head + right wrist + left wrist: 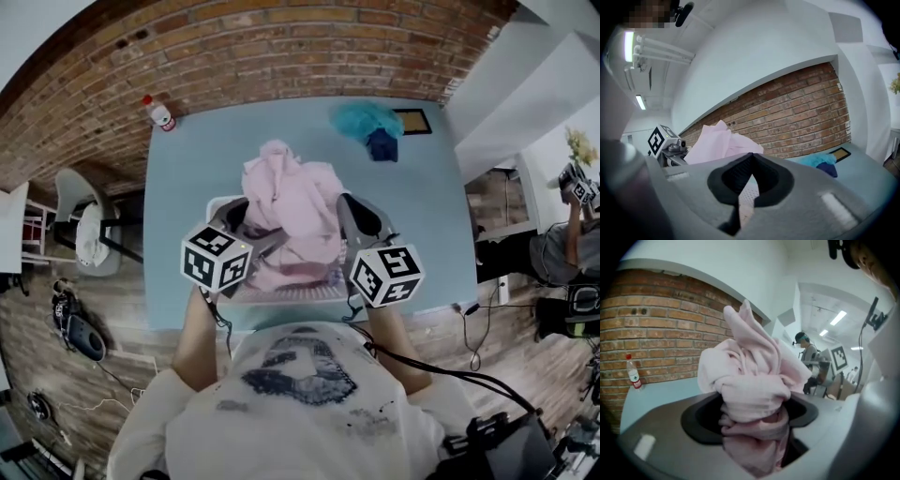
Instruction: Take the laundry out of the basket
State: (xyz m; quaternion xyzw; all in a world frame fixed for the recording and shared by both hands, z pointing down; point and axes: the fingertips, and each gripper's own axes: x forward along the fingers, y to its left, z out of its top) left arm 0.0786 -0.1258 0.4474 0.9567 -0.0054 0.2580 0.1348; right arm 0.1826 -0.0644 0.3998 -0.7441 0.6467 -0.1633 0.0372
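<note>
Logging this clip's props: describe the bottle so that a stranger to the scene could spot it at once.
Start at the pale blue table under the brick wall. At its far left corner stands a clear bottle. Its red cap and upright stance set it apart from the pink garment and the teal cloth.

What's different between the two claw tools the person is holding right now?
The left gripper has its jaws spread wide; the right gripper has its jaws pressed together. The left gripper grips a bunched pink garment; the right gripper holds nothing. Both have grey bodies.
</note>
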